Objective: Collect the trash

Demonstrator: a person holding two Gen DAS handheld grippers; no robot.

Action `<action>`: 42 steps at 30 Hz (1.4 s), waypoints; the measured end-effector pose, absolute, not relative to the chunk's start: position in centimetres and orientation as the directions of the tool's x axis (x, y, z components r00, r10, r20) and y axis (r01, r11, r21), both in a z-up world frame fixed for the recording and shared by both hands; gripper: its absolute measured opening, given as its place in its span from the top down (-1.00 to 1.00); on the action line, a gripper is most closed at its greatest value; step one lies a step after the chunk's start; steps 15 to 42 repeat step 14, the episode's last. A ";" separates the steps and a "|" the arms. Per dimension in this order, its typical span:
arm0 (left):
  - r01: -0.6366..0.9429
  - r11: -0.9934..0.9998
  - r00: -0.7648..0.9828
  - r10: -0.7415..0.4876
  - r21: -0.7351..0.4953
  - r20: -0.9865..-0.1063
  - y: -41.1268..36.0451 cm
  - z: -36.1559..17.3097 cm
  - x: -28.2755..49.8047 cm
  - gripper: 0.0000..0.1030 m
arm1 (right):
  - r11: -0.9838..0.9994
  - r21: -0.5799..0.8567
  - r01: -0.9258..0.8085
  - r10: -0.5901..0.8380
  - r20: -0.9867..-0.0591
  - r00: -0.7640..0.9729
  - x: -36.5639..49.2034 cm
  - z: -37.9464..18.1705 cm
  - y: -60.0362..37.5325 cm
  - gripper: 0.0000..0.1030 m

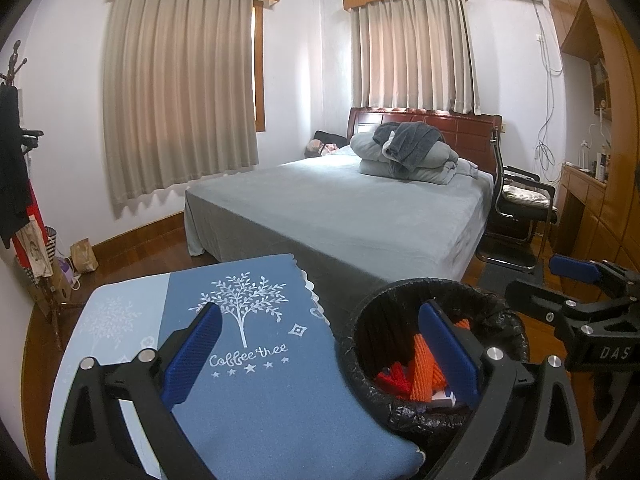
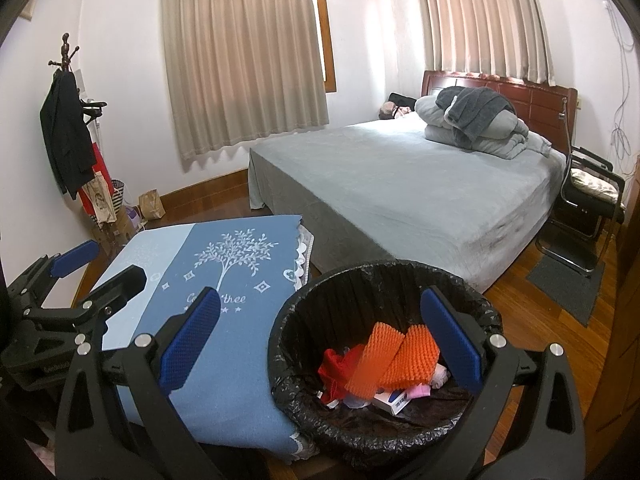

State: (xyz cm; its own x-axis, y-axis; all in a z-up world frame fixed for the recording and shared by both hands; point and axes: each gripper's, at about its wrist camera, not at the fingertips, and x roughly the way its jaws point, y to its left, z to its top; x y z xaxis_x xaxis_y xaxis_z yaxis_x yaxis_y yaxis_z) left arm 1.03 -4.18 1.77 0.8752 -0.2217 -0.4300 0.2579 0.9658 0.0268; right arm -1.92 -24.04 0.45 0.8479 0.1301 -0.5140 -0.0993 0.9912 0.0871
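A round bin lined with a black bag [image 2: 288, 392] stands right of a table covered by a blue cloth [image 2: 224, 264]. Inside lie an orange foam net [image 2: 384, 356], red scraps [image 2: 340, 364], pink bits and a small white box [image 2: 394, 400]. My right gripper [image 2: 320, 344] is open and empty, hovering above the bin's left rim. My left gripper [image 1: 320, 352] is open and empty over the cloth [image 1: 264, 400] and the bin's [image 1: 360, 360] left edge; the orange net [image 1: 424, 372] shows there. Each gripper appears in the other's view: left [image 2: 100, 268], right [image 1: 560, 276].
A bed with a grey cover [image 2: 400, 196] and folded bedding [image 2: 476, 124] fills the room behind. A black chair [image 2: 588, 200] and a mat [image 2: 564, 284] stand at the right. A coat rack [image 2: 68, 120] with bags [image 2: 152, 204] on the floor stands at the left.
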 end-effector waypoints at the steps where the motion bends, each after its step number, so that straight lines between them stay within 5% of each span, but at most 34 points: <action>1: 0.257 0.966 0.876 -0.221 0.028 -0.429 -4.2 1.7 1.1 -0.88 | 0.991 0.087 -0.100 0.131 -0.515 0.847 -1.9 0.5 -23.9 -0.89; 42: 0.255 0.967 0.876 -0.219 0.027 -0.429 -4.1 1.9 0.9 -0.88 | 0.991 0.091 -0.103 0.135 -0.517 0.845 -1.9 0.5 -23.7 -0.89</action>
